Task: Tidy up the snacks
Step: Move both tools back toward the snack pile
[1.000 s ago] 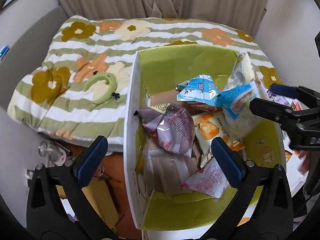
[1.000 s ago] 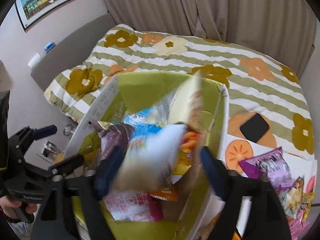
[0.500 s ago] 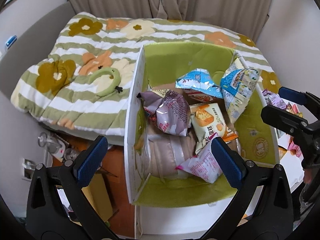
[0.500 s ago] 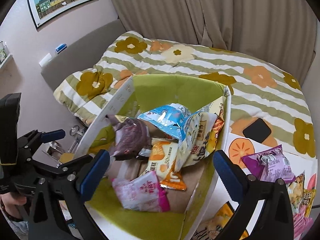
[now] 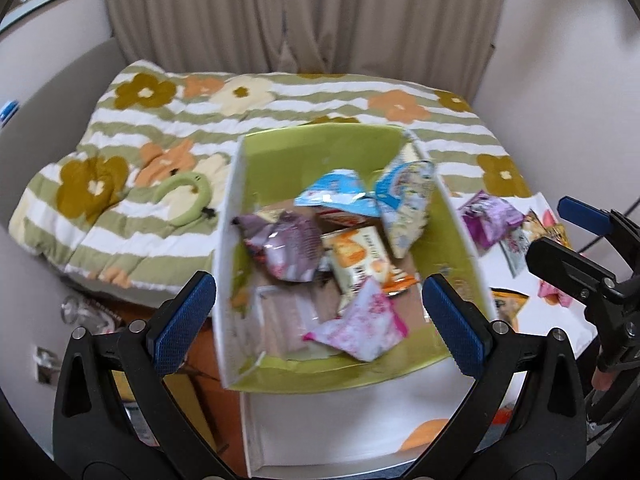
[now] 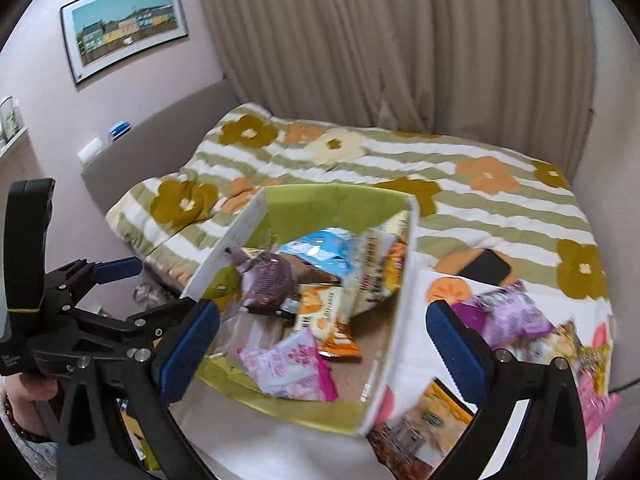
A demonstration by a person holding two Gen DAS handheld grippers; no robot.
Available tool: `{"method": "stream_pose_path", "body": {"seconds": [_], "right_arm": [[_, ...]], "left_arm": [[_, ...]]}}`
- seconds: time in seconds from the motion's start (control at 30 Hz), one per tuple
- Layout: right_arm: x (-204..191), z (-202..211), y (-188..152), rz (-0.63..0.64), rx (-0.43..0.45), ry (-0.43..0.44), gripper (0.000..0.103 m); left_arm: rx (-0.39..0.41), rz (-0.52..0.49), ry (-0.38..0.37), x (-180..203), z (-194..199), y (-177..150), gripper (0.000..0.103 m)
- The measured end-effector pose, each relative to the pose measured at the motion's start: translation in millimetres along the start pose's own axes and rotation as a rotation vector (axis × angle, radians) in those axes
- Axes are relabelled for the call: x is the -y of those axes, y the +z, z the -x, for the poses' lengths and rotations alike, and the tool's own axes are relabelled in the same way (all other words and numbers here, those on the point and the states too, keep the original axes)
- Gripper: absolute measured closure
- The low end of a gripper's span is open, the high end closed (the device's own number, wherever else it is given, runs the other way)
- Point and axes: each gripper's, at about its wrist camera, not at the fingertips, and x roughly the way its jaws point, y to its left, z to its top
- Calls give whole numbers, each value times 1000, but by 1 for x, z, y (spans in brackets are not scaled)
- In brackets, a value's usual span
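A white box with a green lining (image 5: 228, 240) holds several snack packets: a purple one (image 5: 288, 248), a blue one (image 5: 336, 196), an orange-and-white one (image 5: 356, 256), a pink one (image 5: 360, 328) and a white-and-blue one (image 5: 408, 204) leaning on the right wall. My left gripper (image 5: 318, 316) hangs open in front of the box, nothing in it. My right gripper (image 6: 322, 344) is wide open and empty, near the box wall (image 6: 400, 300); it shows in the left wrist view too (image 5: 548, 226). More loose packets, among them a purple one (image 6: 508, 316), lie right of the box.
The box stands on a white table with orange prints (image 5: 360, 420). Behind it is a bed with a flowered striped quilt (image 5: 160, 140), a green ring (image 5: 184, 196) and a black phone (image 6: 484, 268) on it. Curtains close off the back.
The right gripper let go of the white-and-blue packet, which now leans inside the box. Both grippers have pulled back and up from the box.
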Motion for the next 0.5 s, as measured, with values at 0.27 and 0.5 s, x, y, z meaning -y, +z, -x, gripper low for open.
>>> {"method": "stream_pose_path", "body": {"seconds": [0.27, 0.5], "right_arm": [[54, 45, -18, -58, 41, -136, 0], [129, 75, -37, -114, 26, -198, 0]], "left_arm": [[41, -68, -87, 72, 1, 8, 1], [68, -137, -62, 162, -8, 4, 1]]}}
